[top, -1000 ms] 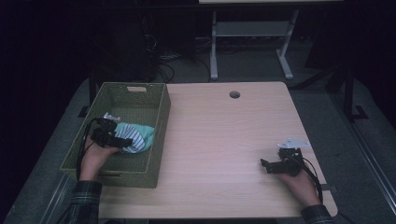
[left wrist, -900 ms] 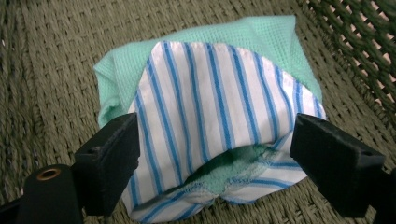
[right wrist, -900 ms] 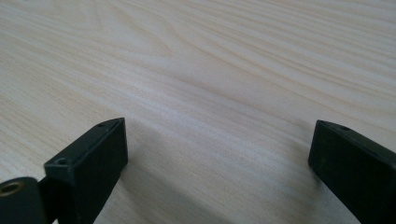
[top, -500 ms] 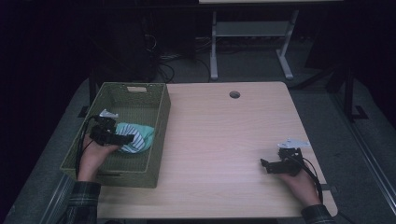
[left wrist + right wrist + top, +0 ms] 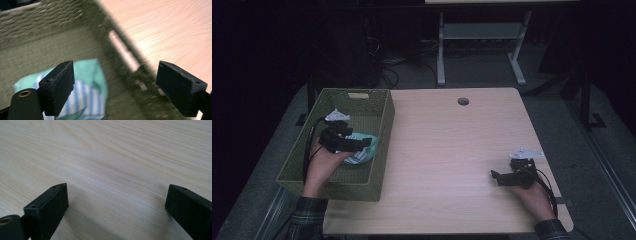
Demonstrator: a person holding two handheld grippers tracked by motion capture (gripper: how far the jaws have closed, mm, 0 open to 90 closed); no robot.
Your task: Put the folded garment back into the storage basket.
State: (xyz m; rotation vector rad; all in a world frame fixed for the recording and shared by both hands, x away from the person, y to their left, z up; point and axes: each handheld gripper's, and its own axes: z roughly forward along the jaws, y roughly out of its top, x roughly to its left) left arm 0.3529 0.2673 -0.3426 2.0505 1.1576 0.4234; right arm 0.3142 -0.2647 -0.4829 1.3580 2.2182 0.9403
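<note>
A: Where was the striped cloth [image 5: 360,152] at that moment?

B: Inside the green woven basket [image 5: 382,150], toward its right wall, roughly at nine o'clock from the table's middle. In the left gripper view it lay on the basket floor, mint green with white and blue stripes [image 5: 85,92], at about seven o'clock in the frame.

A: And the left gripper [image 5: 357,142]?

B: Over the cloth, jaws spread wide with nothing between them. One pad [image 5: 58,87] sat in front of the cloth, while the other stood off by the basket's slotted wall.

A: What had changed?

B: A second earlier the gripper sat lower in the basket, right against the cloth. It had since drifted a little toward twelve o'clock, and the cloth stayed put. The blur in its own view suggested the hand was moving.

A: So what did that mean for the job?

B: My reading was that the cloth was either just dropped in the basket or about to be picked out; the frames didn't settle which. It was not gripped.

A: The right gripper [image 5: 501,176]?

B: Parked on the wooden table [image 5: 447,150] at about four o'clock, unmoved, jaws spread over bare wood [image 5: 115,170].
</note>
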